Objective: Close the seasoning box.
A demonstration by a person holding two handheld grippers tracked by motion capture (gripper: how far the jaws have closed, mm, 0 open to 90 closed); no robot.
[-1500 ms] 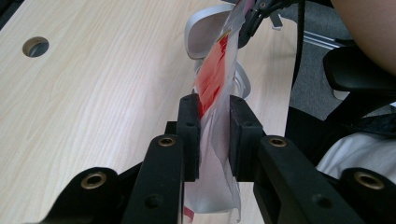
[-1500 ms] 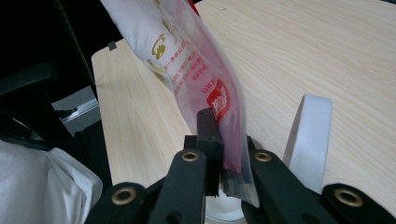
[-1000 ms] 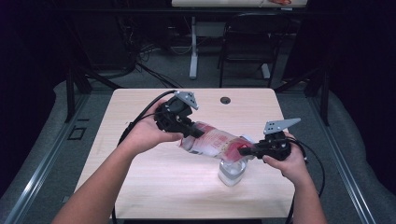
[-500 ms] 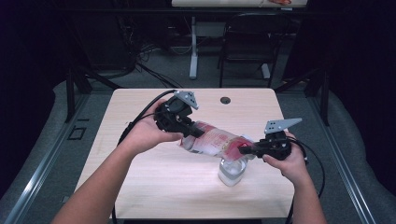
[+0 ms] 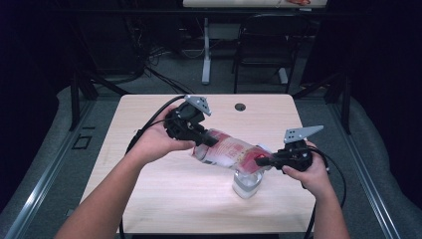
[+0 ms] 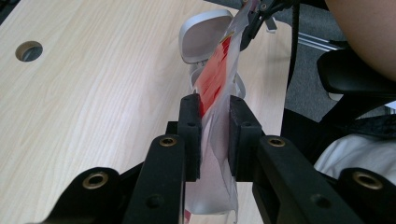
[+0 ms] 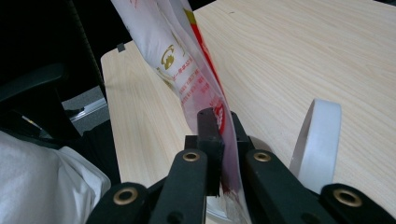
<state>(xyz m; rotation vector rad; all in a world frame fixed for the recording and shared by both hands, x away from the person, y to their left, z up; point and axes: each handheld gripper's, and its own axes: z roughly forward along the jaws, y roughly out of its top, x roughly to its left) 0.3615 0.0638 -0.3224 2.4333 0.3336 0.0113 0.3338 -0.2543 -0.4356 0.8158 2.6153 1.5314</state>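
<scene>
Above the wooden table [image 5: 149, 189], a red-and-white plastic bag [image 5: 226, 152] hung stretched between the two tongs. The left gripper [image 5: 206, 141] clenched one end and the right gripper [image 5: 260, 160] pinched the other, directly over a clear container [image 5: 246, 183].

Pale wood surface with one clear container on it

The surface [image 5: 149, 199] is a light wood-grain top with rounded corners, standing on grey floor [image 5: 378, 164]. A small round hole [image 5: 240, 107] sits near its far edge, about midway across. A clear plastic container [image 5: 247, 183] stands upright on the near right part, well apart from that hole. Black cables [image 5: 149, 124] trail across the left side.
</scene>
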